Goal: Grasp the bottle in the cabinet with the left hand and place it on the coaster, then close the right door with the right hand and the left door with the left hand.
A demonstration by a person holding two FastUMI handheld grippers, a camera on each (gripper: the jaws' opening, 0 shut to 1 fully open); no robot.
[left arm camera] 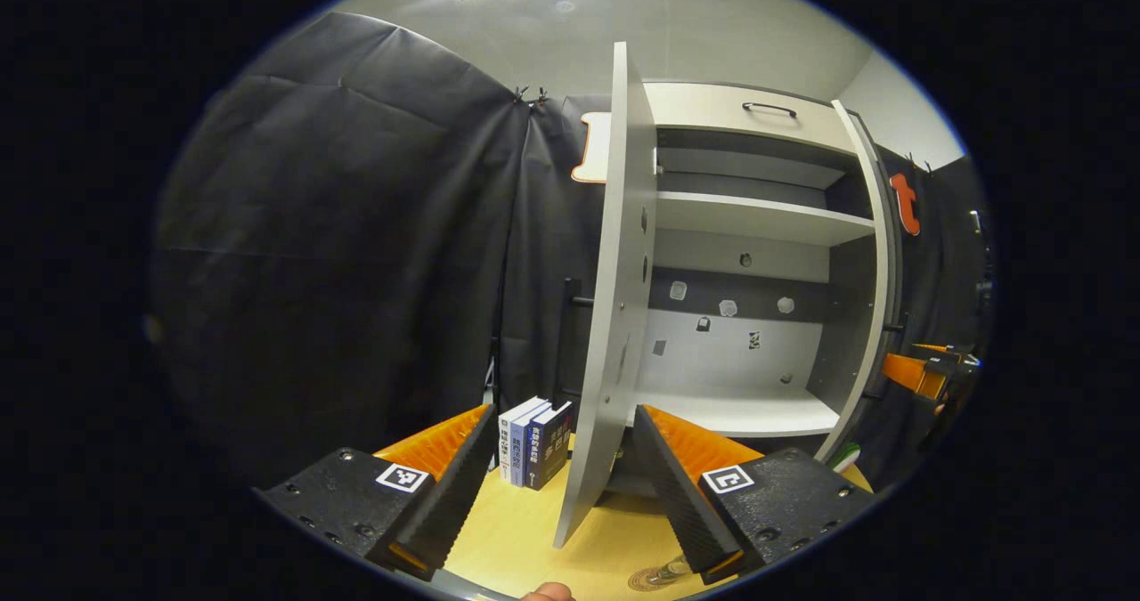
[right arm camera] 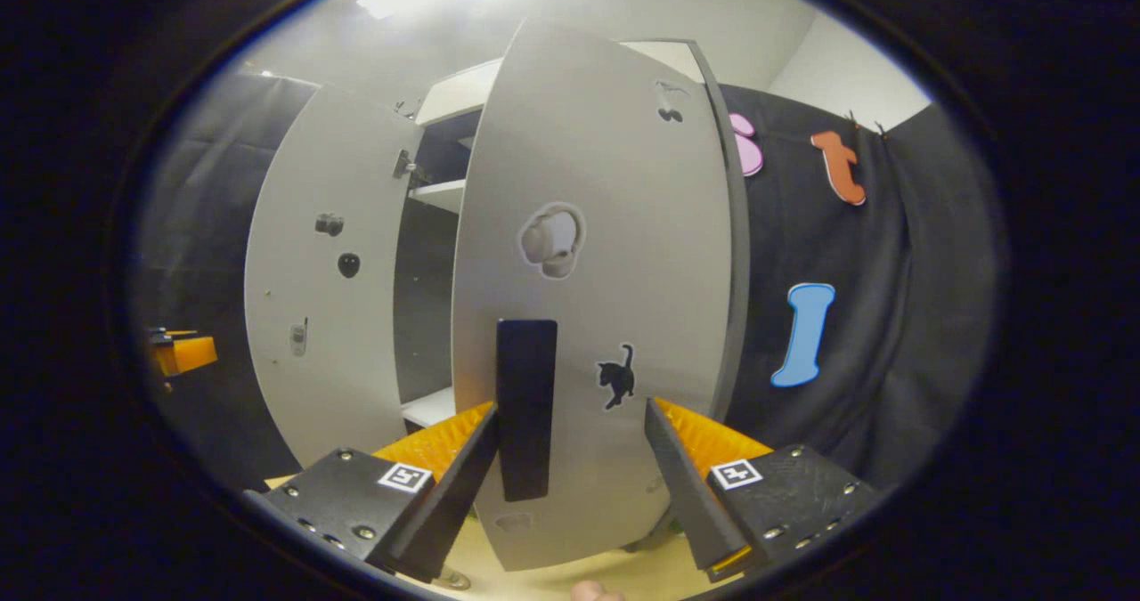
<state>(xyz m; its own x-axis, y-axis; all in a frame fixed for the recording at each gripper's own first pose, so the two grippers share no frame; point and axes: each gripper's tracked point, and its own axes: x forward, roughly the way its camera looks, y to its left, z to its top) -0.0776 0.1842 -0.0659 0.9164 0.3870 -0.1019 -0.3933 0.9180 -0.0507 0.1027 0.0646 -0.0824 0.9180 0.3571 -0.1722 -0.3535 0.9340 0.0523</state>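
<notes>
The white cabinet [left arm camera: 757, 218] stands open and its shelves are bare. Its left door [left arm camera: 614, 316] shows edge-on, right in front of my left gripper [left arm camera: 565, 418], which is open with a finger on each side of the door's edge. A round brown coaster [left arm camera: 643, 580] lies at the bottom by the right-hand finger, with a clear bottle [left arm camera: 668, 571] on it, mostly hidden. My right gripper [right arm camera: 570, 410] is open, close to the outer face of the right door [right arm camera: 606, 254]. The door's black handle [right arm camera: 525, 405] sits between its fingers, beside the left one.
Three books [left arm camera: 534, 441] stand upright on the wooden table [left arm camera: 525, 530], left of the cabinet. Black cloth walls close in on both sides. The right gripper [left arm camera: 917, 374] shows beyond the right door [left arm camera: 868, 289]. The left gripper [right arm camera: 183, 352] shows past the left door [right arm camera: 329, 289].
</notes>
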